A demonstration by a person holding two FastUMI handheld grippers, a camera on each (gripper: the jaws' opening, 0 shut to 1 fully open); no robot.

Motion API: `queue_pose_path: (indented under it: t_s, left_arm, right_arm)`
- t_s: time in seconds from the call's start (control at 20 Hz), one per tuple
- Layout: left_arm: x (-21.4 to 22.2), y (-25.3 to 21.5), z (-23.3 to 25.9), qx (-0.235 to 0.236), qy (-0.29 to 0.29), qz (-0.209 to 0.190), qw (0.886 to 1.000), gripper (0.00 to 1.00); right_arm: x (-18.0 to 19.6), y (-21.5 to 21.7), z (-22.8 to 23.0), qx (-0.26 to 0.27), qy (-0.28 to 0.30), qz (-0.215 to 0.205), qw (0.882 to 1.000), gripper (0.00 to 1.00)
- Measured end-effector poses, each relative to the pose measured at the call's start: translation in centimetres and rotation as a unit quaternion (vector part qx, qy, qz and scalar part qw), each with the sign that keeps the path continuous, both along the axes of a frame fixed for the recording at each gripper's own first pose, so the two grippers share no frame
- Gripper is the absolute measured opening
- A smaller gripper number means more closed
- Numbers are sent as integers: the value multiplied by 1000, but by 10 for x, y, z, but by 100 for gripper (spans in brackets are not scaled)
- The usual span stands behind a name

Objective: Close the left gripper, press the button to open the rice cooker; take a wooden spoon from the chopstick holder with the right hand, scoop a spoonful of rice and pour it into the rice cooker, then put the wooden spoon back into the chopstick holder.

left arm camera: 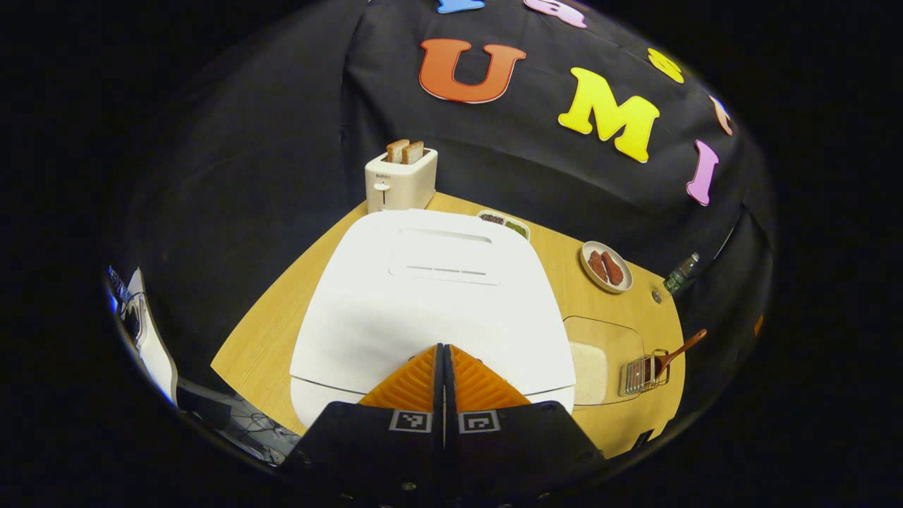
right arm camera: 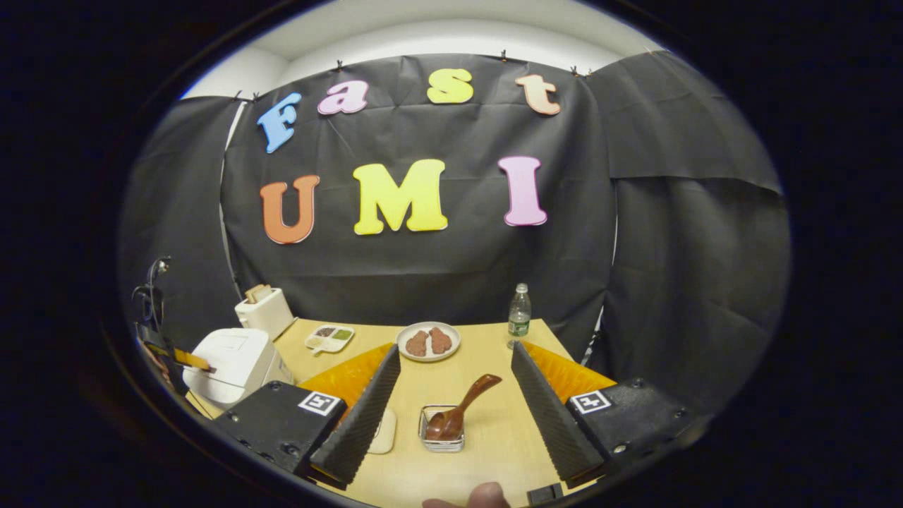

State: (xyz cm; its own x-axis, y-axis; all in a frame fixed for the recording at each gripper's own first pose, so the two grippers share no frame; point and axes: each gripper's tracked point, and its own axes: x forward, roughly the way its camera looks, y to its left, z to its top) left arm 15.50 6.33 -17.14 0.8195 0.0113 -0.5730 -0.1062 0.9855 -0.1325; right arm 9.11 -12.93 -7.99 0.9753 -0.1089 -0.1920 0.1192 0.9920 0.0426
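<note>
no legible text beyond a blurred mark on the toaster [left arm camera: 400,182]

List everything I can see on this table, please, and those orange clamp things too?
rice cooker: one, white, lid down, table's left
toaster: one, cream, two bread slices, back left
divided dish: one, white, behind the cooker
plate: one, white, two brown pieces, back centre
bottle: one, clear, green label, back right
rice tray: one, clear, beside the cooker
chopstick holder: one, metal, front centre
wooden spoon: one, brown, in holder
table: one, light wood
left gripper: orange fingers together, at cooker's front
right gripper: fingers apart, above holder
</note>
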Motion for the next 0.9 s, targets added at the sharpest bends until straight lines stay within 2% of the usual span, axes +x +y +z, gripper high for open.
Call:
queue_pose_path:
  t_s: [0.1, 0.3, 0.35, 0.4, 0.45, 0.5, 0.55, 0.65, 0.8, 0.9]
  left_arm:
    - [5, -1, 32, 0, -59, 6, 998, 1]
    - [26, -5, 94, 46, -162, -7, 986, 1]
    - [33, -9, 111, 51, -184, -13, 981, 13]
    - [39, -12, 127, 58, -207, -18, 976, 21]
    - [45, -14, 142, 66, -230, -22, 971, 34]
    - [51, -15, 159, 74, -250, -29, 965, 42]
    - [52, -19, 171, 78, -265, -33, 960, 60]
    - [50, -26, 190, 72, -287, -38, 955, 81]
    - [37, -32, 200, 71, -301, -39, 950, 95]
    - [26, -36, 206, 73, -312, -37, 947, 97]
  right_arm:
    - [-4, -4, 3, -1, -3, -5, 1000, 100]
    - [-10, -10, 2, -6, -1, -8, 1000, 100]
    - [-12, -10, 4, -8, -2, -8, 1000, 100]
    - [-14, -11, 4, -9, -2, -9, 1000, 100]
    - [-15, -12, 6, -12, -4, -10, 1000, 100]
    - [-16, -13, 7, -15, -5, -12, 1000, 100]
    - [-17, -16, 9, -19, -7, -14, 1000, 100]
    - [-19, -17, 8, -19, -5, -16, 1000, 100]
    - [-20, -15, 5, -17, -2, -16, 1000, 100]
    - [-22, -14, 5, -17, -2, -15, 1000, 100]
